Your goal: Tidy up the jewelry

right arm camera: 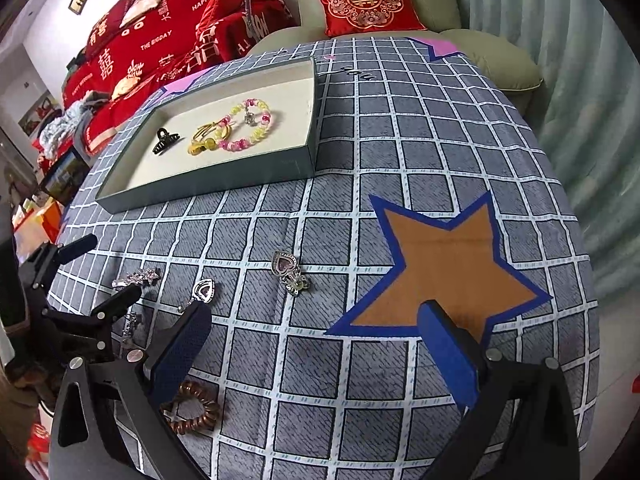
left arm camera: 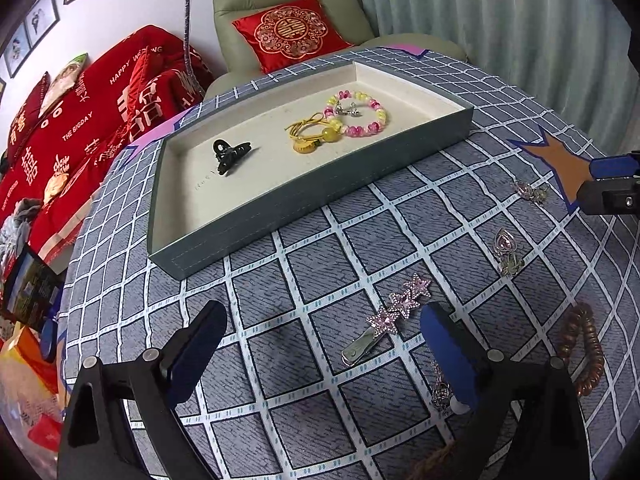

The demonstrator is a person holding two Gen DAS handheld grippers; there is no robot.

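Note:
A grey tray (left arm camera: 304, 200) (right arm camera: 224, 180) with a cream lining holds a black claw clip (left arm camera: 230, 154) (right arm camera: 165, 141), a yellow hair tie (left arm camera: 316, 134) (right arm camera: 209, 136) and a pink and yellow bead bracelet (left arm camera: 360, 114) (right arm camera: 250, 124). On the cloth lie a pink star hair clip (left arm camera: 390, 316) (right arm camera: 136, 278), two heart pendants (left arm camera: 506, 248) (right arm camera: 290, 270) (right arm camera: 202, 292), another pendant (left arm camera: 532, 192) and a brown coil hair tie (left arm camera: 584, 348) (right arm camera: 192, 408). My left gripper (left arm camera: 324, 332) is open, just left of the star clip. My right gripper (right arm camera: 316, 344) is open over bare cloth.
The table has a grey checked cloth (left arm camera: 320, 264) (right arm camera: 400, 152) with an orange star patch (right arm camera: 448, 272). A green armchair with a red cushion (left arm camera: 292, 32) stands behind the table. A red bedspread (left arm camera: 92, 112) is at the left. Curtains hang at the right.

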